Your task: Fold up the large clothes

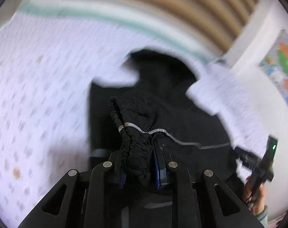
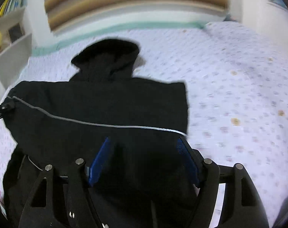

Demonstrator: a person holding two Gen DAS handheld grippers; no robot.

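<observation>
The left wrist view shows what the right one does not: a gathered, elastic cuff [image 1: 136, 152] of the black hooded jacket [image 1: 163, 98] bunched between the blue pads [image 1: 157, 171] of the left tool [image 1: 139, 169], which is nearly closed and clamps on that cuff. At this view's right edge a hand [image 1: 258, 199] holds the right tool's body, and a coloured map [image 1: 284, 72] hangs on the wall. The right wrist view gives the jacket [image 2: 106, 102] as a whole: spread on the bed's dotted lilac bedspread [image 2: 239, 95], hood [image 2: 108, 55] toward the striped headboard [image 2: 134, 1], a thin grey line [image 2: 98, 124] running across it. The right tool [image 2: 144, 157] stands wide apart over the black cloth, its blue pads [image 2: 98, 163] pressing on nothing. A white shelf [image 2: 11, 47] shows at the left there.
</observation>
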